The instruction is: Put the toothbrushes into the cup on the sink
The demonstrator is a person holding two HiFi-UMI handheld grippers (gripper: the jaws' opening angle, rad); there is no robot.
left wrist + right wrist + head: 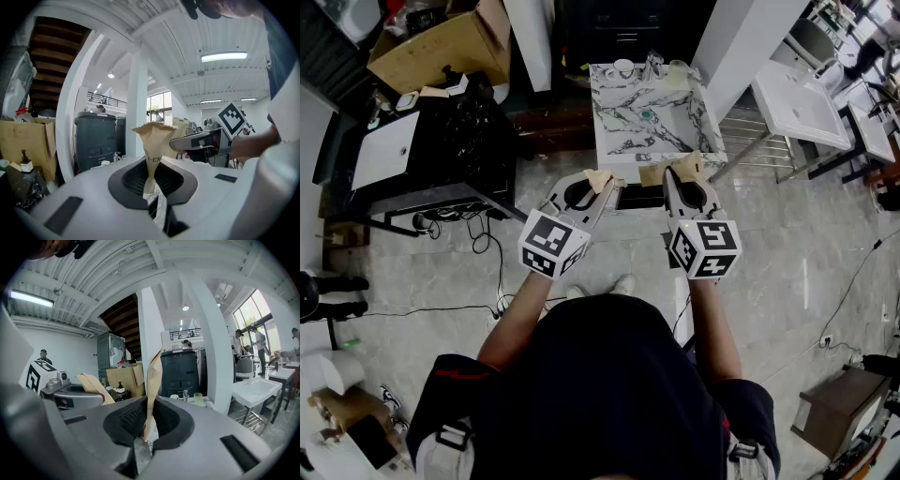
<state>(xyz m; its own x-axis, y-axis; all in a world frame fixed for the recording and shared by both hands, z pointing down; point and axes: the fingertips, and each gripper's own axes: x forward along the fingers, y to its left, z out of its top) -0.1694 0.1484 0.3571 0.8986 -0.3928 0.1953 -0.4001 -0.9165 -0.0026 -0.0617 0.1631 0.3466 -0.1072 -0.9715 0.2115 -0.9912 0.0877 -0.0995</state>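
Workshop interior, grey tiled floor. A marble-patterned sink [619, 127] is standing at upper centre of the head view, with a white cup [623, 67] and a pale green cup [678, 71] sitting on its far rim.

Left gripper [598, 184]: its fingers are pinching a tan paper packet [152, 138] by the lower end, and the packet is rising upright past the tips.

Right gripper [671, 176]: its fingers are clamping a second tan packet [153, 376] in the same way.

Both grippers are hovering at frame centre, just below the sink's near edge.

Cardboard box [441, 47], black table [455, 141], white basin [802, 105].
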